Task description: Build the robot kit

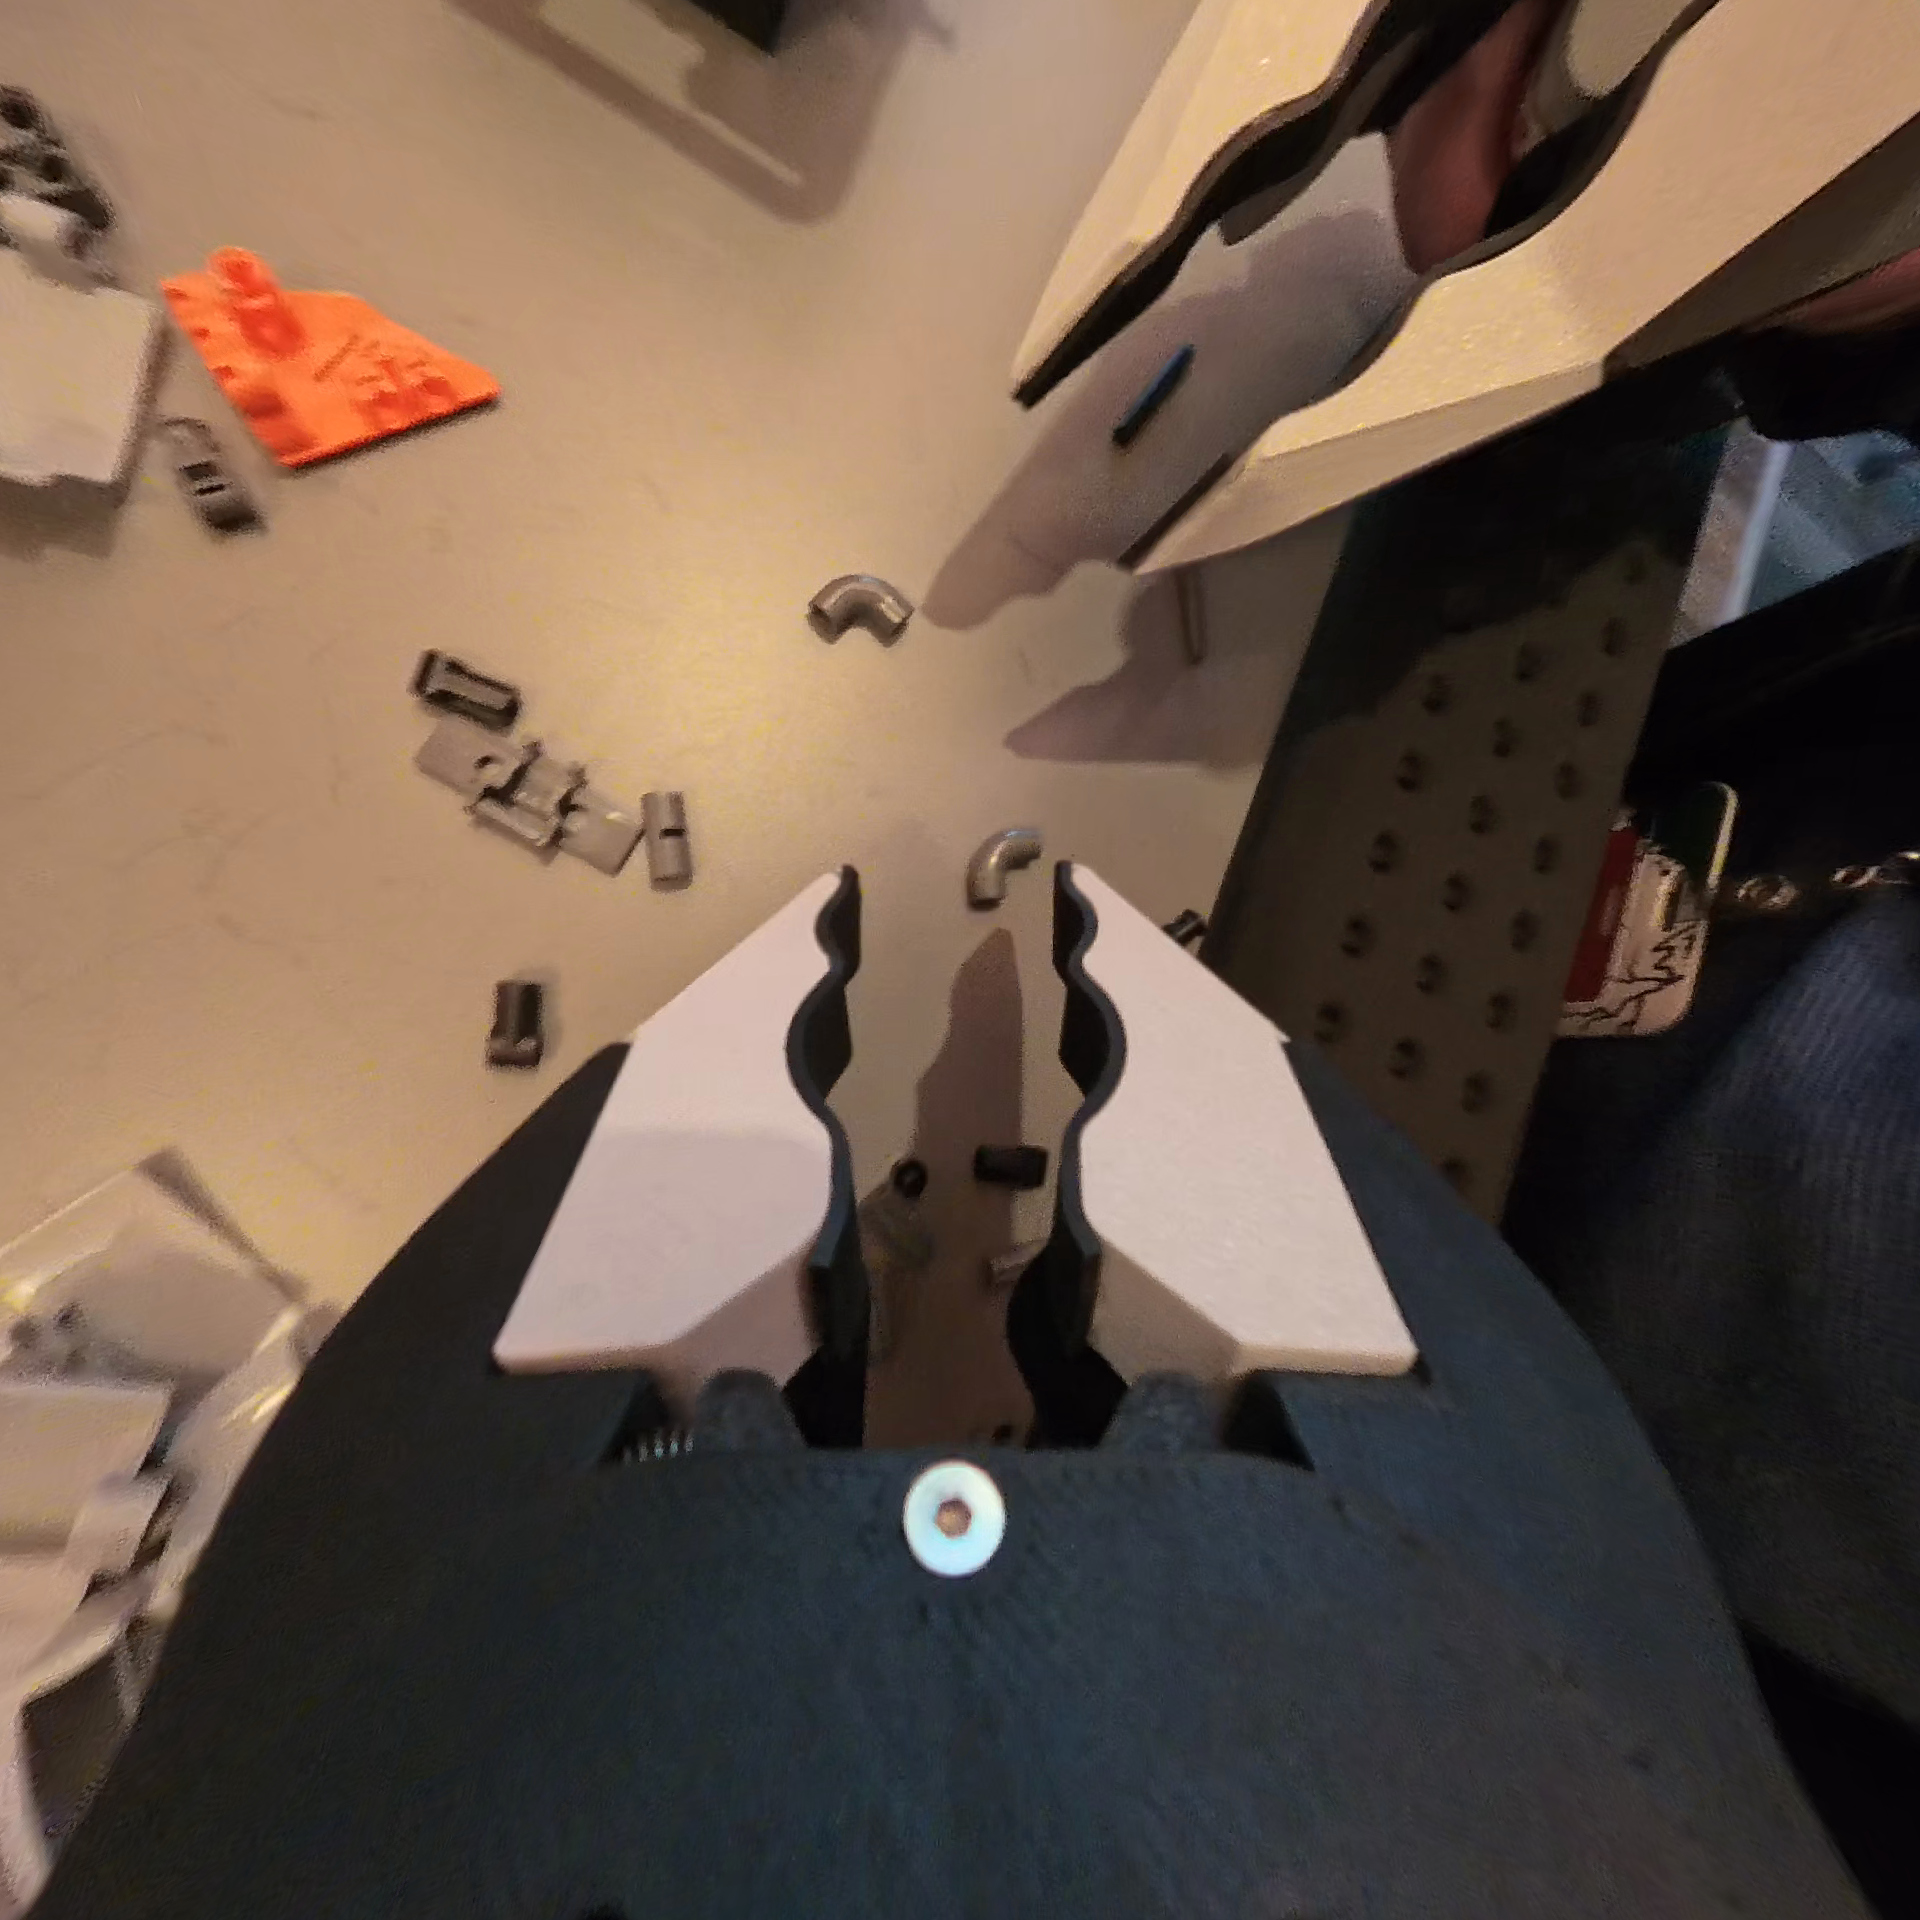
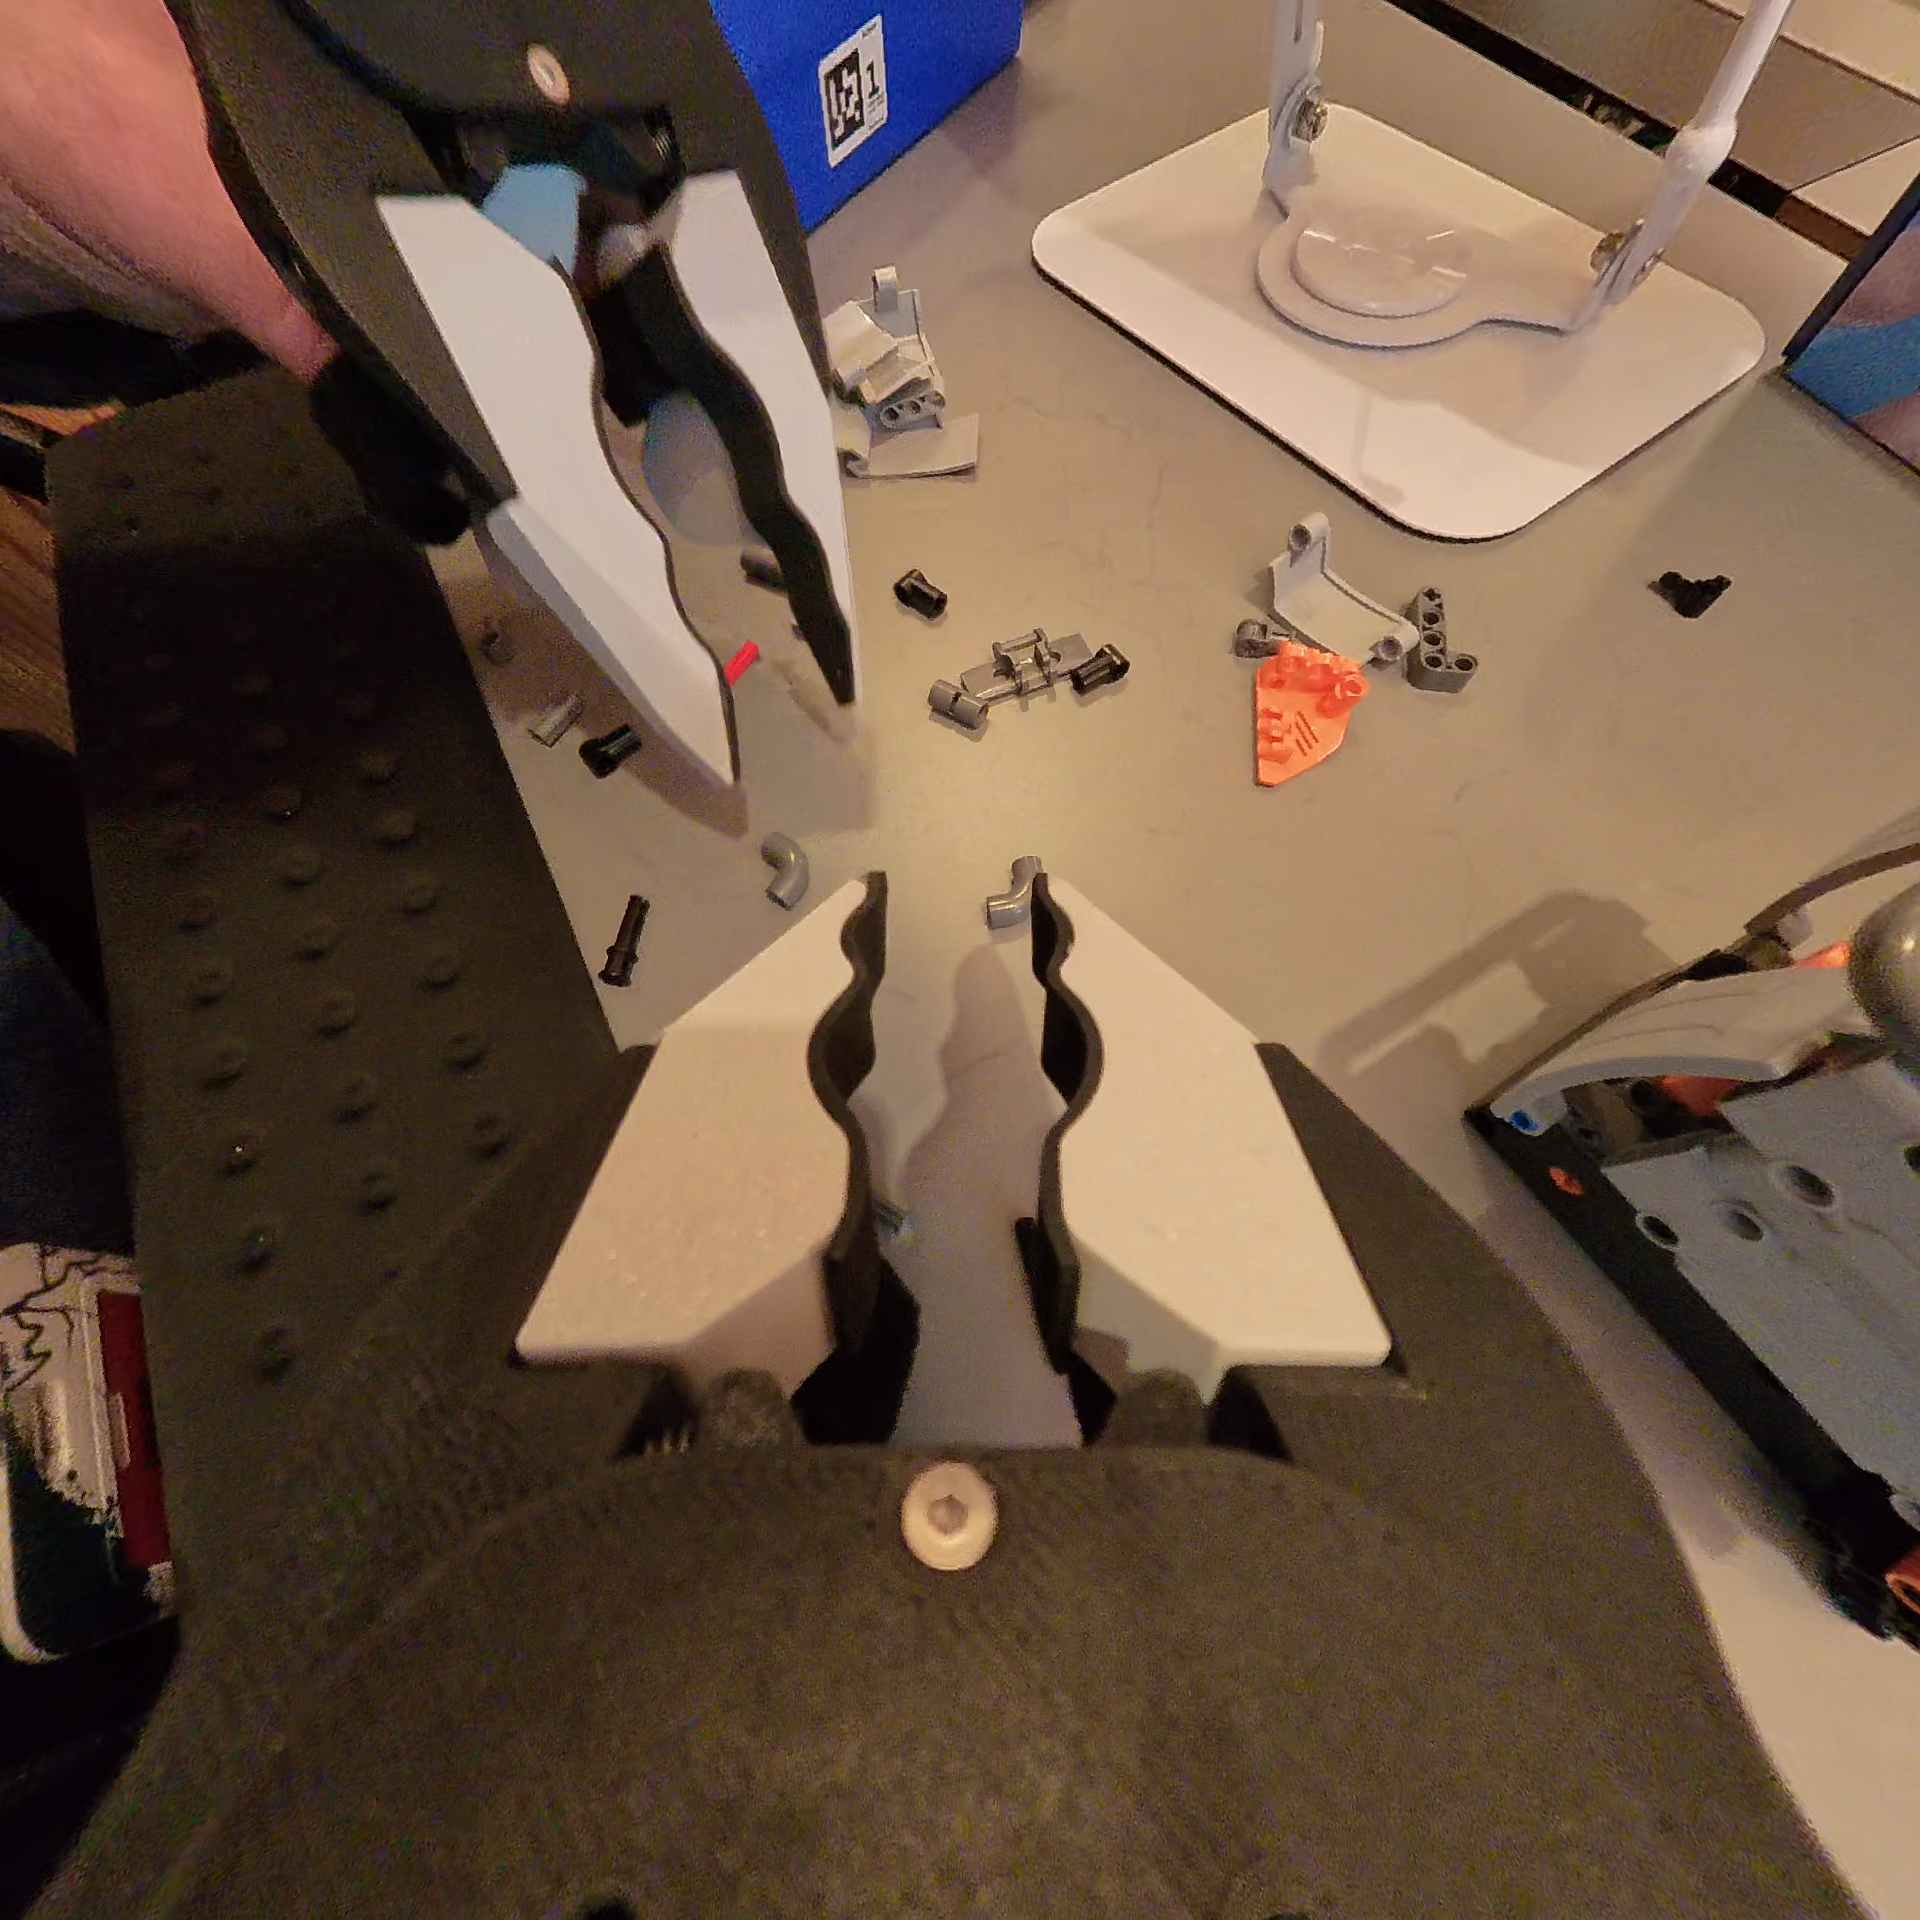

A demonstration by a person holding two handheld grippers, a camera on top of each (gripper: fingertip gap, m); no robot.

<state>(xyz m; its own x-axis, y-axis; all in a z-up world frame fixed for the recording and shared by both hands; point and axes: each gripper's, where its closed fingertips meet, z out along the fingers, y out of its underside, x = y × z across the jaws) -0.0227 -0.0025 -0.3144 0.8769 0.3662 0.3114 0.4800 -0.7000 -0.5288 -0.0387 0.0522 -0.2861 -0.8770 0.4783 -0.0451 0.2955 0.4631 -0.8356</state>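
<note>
Both claws are empty with jaws apart. The left claw hovers over the beige surface, and a small gray elbow piece sits right past its tips. The right claw has a similar gray elbow just by its right fingertip, another gray elbow lying nearby to the left.

Matt smooth beige surface; grainy black plastic gripper body; glossy orange plastic panel; shiny metal screw.

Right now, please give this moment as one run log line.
left hand-held gripper: open, empty | right hand-held gripper: open, empty | nearest each: grey elbow piece | grey elbow piece | surface: table
</note>
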